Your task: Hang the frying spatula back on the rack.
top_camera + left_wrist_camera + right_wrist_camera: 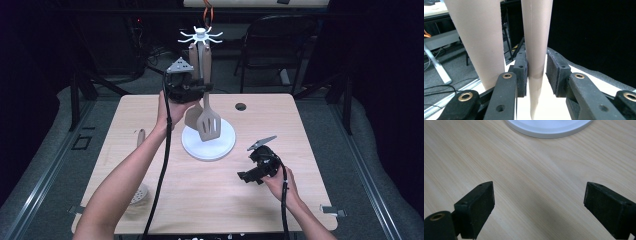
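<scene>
A white hook rack rises from a round white base at the table's middle. Two tan utensils hang from it: a slotted spatula and a plainer one behind it. My left gripper is raised to the handles. Its jaws sit narrowly open around one tan handle; the left pad touches it and a slim gap shows at the right pad. The second handle hangs just left of the jaws. My right gripper stands wide open low over bare wood, right of the base.
Another tan utensil lies at the table's left, its handle and round perforated head showing on either side of the left forearm. A cable hole sits behind the rack. A black chair stands beyond the table.
</scene>
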Demonstrator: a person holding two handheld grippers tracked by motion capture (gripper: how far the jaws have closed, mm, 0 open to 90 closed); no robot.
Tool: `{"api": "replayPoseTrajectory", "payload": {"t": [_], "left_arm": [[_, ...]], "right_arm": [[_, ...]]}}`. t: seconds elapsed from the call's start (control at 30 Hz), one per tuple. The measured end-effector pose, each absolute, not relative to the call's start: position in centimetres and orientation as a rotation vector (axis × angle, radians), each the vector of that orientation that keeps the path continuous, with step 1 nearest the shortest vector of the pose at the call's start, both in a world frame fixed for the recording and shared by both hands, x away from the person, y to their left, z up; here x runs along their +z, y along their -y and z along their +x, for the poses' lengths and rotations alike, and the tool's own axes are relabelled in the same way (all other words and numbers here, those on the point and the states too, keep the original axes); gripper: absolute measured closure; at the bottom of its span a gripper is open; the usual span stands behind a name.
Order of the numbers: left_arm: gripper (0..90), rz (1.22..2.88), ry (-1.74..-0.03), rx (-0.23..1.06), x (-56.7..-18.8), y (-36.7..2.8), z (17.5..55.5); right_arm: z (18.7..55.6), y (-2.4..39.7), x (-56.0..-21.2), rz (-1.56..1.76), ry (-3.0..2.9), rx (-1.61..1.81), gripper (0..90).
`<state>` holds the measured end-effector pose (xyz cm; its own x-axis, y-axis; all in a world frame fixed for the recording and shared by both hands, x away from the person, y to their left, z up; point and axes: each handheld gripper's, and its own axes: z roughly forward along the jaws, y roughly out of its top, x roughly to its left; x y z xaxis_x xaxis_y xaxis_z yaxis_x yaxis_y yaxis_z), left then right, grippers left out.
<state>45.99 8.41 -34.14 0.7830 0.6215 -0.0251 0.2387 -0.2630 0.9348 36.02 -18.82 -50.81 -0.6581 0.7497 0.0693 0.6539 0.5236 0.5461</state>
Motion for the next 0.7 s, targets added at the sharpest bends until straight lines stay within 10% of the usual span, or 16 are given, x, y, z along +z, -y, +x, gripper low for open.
{"api": "replayPoseTrajectory", "payload": {"t": [0.7], "left_arm": [[21.8, 1.879, -0.668, 0.351, -34.3, -9.5, 44.0]], "right_arm": [[36.1, 18.7, -51.1, 1.193, -2.589, 0.824, 9.4]]}}
